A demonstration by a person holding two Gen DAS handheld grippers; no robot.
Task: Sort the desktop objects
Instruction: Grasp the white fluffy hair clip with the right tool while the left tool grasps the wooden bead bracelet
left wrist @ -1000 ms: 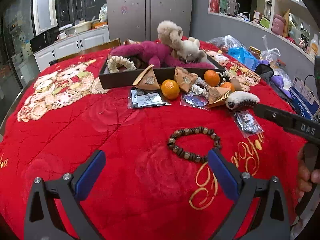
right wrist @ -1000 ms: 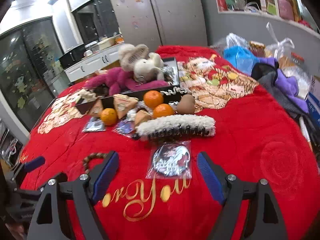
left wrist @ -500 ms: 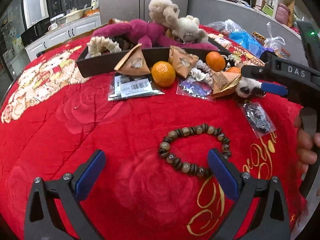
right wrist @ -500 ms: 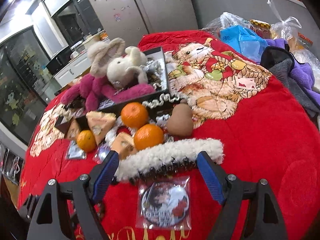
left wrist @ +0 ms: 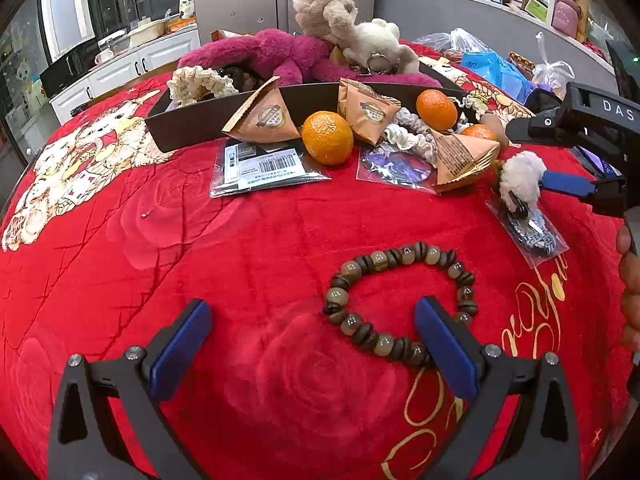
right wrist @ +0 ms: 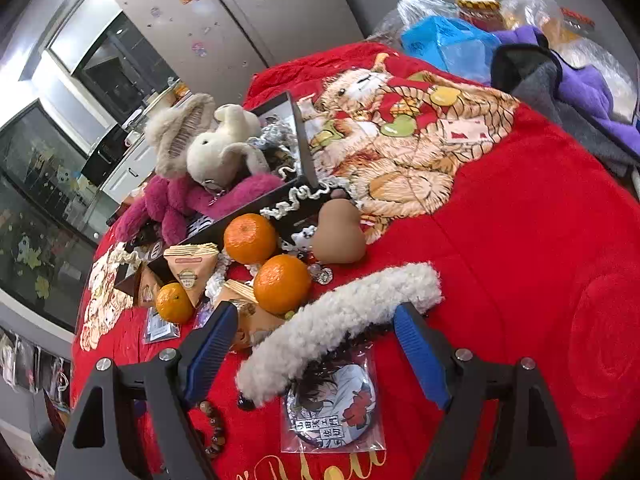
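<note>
A brown beaded bracelet [left wrist: 400,300] lies on the red blanket. My left gripper [left wrist: 316,344] is open just above it, its right finger inside the bracelet's ring. A fluffy white hair claw [right wrist: 340,320] lies between the open fingers of my right gripper [right wrist: 316,356], over a bagged round badge [right wrist: 334,412]. In the left wrist view the right gripper [left wrist: 568,160] reaches in from the right at the hair claw [left wrist: 520,180]. The dark tray [left wrist: 192,120] behind holds a magenta plush [left wrist: 272,56] and a beige plush [left wrist: 344,28].
Three oranges [left wrist: 327,137], triangular paper packets [left wrist: 264,114], a barcode packet [left wrist: 260,166], scrunchies and a tan gourd-shaped thing [right wrist: 338,236] crowd the tray's front. Plastic bags and purple cloth [right wrist: 580,80] lie at the right. A hand [left wrist: 630,280] shows at the right edge.
Both grippers moved forward and down. The left now straddles the bracelet's near side. The right has closed in around the fluffy hair claw. Both stay open.
</note>
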